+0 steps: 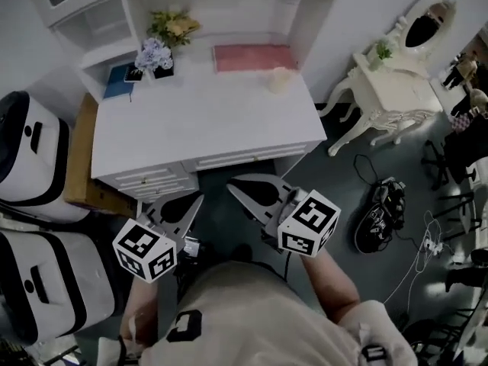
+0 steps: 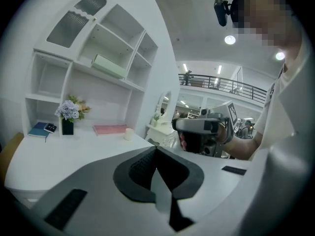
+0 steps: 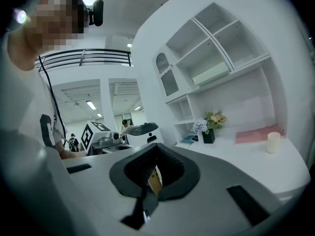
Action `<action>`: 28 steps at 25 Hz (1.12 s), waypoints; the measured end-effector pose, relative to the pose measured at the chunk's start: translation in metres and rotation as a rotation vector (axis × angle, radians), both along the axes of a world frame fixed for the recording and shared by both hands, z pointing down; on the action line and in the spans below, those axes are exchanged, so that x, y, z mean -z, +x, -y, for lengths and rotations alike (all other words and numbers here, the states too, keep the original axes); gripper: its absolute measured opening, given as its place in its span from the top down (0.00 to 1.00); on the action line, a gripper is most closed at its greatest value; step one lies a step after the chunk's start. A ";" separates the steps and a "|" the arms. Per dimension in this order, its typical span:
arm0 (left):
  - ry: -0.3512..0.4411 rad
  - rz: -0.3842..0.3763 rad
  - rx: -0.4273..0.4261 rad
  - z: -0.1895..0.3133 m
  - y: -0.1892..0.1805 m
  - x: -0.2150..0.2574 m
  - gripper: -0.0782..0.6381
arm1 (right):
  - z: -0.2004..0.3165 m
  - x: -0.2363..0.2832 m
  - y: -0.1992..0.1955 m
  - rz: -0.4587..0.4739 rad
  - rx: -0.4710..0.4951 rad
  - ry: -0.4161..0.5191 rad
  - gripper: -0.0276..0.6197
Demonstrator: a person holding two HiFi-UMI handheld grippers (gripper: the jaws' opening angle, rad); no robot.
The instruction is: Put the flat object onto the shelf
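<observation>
Along the counter's (image 1: 206,124) back edge, toward its right corner: pink flat object (image 1: 253,57), lying flat, not yet on the shelf (image 3: 248,67) above the counter. Just in front of its right end, a small cream candle (image 1: 279,78), upright. Toward the back left corner, a dark vase of pale flowers (image 1: 155,58), and beside it, at the corner itself, a blue book (image 1: 118,81). Up on the shelf, a long pale green box (image 3: 210,73). Off the counter's front edge, over dark floor (image 1: 335,181), left gripper (image 1: 194,202) and right gripper (image 1: 238,189) side by side, both aimed at the counter and well apart from the flat object. Fingers on both closed tip to tip, gripping nothing. Beyond the counter's right edge, a white dressing table (image 1: 385,90); beyond its left edge, white cases (image 1: 34,158).
</observation>
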State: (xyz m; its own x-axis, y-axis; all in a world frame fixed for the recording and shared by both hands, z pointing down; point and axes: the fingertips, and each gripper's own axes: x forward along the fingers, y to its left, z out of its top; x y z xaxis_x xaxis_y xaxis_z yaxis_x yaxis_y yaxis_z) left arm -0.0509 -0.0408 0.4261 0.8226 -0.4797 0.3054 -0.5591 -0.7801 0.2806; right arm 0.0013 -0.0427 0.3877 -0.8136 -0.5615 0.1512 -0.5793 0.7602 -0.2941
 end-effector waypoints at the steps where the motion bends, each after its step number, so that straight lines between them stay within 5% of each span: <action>1: 0.001 -0.011 -0.012 -0.001 0.000 0.002 0.87 | -0.001 0.002 -0.003 -0.004 -0.004 0.003 0.92; 15: 0.065 -0.079 -0.159 -0.007 -0.004 0.028 0.87 | -0.027 0.013 -0.023 -0.084 -0.135 0.025 0.92; 28: 0.020 -0.078 -0.138 -0.007 -0.067 0.015 0.87 | -0.031 -0.012 -0.096 -0.091 -0.087 -0.064 0.92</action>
